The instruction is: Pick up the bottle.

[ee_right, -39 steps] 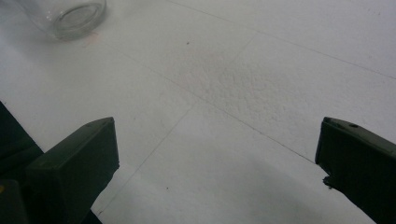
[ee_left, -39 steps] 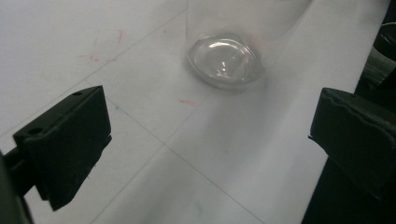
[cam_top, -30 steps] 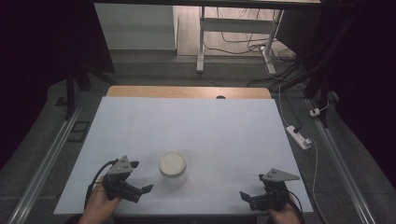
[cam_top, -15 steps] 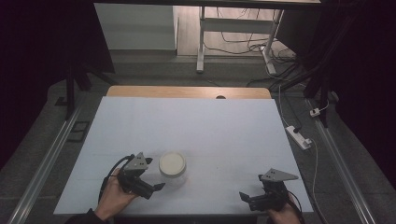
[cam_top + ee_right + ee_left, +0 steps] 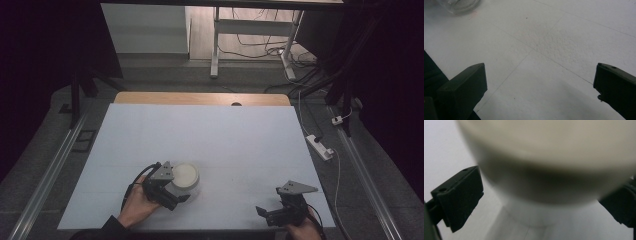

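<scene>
Over the last second the left gripper (image 5: 172, 196) has closed in on the lidded jar (image 5: 184, 181) near the worktop's (image 5: 225, 135) front edge, its open jaws now flanking it, ready to grasp; the right gripper (image 5: 270, 216) rests open, well apart.

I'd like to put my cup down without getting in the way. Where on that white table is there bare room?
The whole far half of the white table is bare, up to the wooden edge. So is the middle stretch between the jar and the right gripper. It's crowded only where the left gripper flanks the jar.
</scene>
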Motion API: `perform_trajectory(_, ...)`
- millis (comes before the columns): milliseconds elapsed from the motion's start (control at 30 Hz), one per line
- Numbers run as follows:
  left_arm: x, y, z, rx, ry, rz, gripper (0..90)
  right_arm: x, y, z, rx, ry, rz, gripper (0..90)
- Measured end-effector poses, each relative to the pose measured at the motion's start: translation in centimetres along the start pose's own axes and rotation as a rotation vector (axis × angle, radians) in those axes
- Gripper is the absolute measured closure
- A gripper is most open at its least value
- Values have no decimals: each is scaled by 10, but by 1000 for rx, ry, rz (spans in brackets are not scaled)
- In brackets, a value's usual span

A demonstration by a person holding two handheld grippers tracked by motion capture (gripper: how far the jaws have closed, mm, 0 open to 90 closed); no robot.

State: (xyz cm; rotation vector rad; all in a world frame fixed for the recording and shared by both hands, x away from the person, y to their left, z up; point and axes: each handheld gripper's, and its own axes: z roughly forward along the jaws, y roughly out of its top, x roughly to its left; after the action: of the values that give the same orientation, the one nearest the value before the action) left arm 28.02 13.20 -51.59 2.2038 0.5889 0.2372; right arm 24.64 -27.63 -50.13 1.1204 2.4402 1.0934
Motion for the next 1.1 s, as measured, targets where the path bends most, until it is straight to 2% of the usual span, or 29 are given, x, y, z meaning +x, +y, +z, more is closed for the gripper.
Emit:
perform_trajectory(267,0,7,0,-24,-1,7,1,1,0,0,5,2,-7,0)
perform_trajectory(433,-2,8,-1,-17,-5,30,63,1,0,1,9,2,-14,0)
perform_trajectory(533,-1,8,-1,-16,-6,35,66,2,0,1,11,1,-17,0)
perform_trajectory(867,-2,10,-2,-11,-5,14,72,2,0,1,10,-1,-24,0)
perform_trajectory(1100,-3,11,-3,-2,4,23,74,3,0,1,9,-2,-28,0)
